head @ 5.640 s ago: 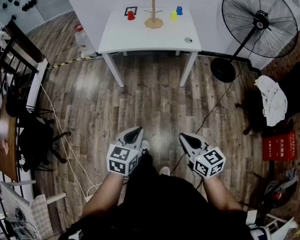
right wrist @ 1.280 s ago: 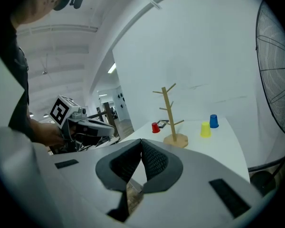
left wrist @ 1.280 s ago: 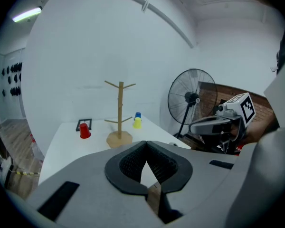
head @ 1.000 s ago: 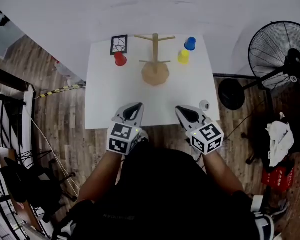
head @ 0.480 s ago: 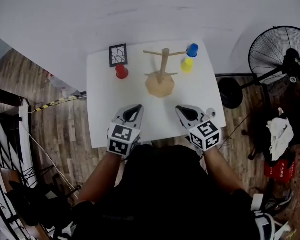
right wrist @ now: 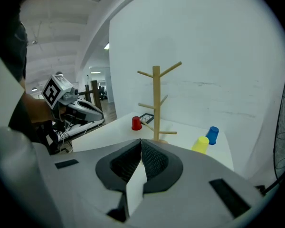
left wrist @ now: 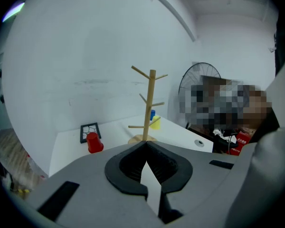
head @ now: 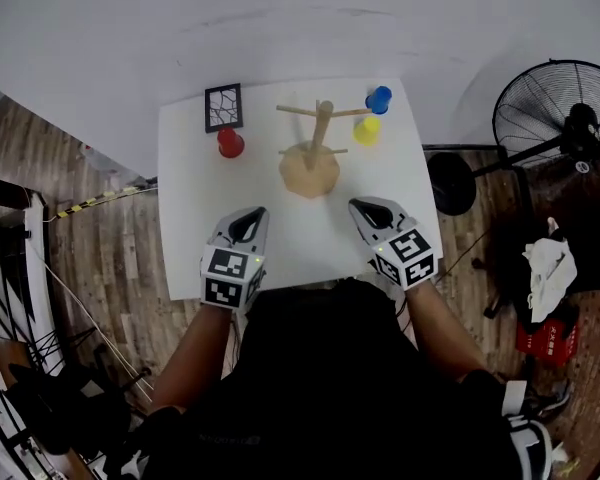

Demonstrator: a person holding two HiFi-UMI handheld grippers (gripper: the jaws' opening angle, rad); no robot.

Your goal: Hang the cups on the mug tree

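- Cups: three stand on the white bench (head: 192, 240), and none hangs yet on the mug tree (head: 321, 133), which stands upright near the bench's middle.
- Positions, with the tree's base as the clock centre in the head view: the red cup (head: 230, 144) is at 10 o'clock. The yellow cup (head: 367, 130) is at 2 o'clock. The blue cup (head: 378, 99) is at 1 o'clock, just beside the yellow one on its far side.
- A black-framed card (head: 223, 107) lies flat at 12 o'clock from the red cup, close to it.
- Left hand-held gripper (left wrist: 146, 145): clenched, jaws tip to tip with nothing between them. It hovers over the near bench edge at 7 o'clock from the tree.
- Right hand-held gripper (right wrist: 141, 141): likewise clenched and empty, at 5 o'clock from the tree.
- Step in hand, as judged: the approach. Both tools face the tree and neither is near a cup, so the first pick has not begun.
- Next move, as judged: one hand-held gripper must spread its jaws, reach a cup and close on its wall. The red cup suits the left and the yellow suits the right.
- The cup must then be lifted, turned and settled over a peg.
- Containers: nothing can be seen inside any cup. Whether each stands mouth up or mouth down cannot be told.
- All the tree's pegs are bare.
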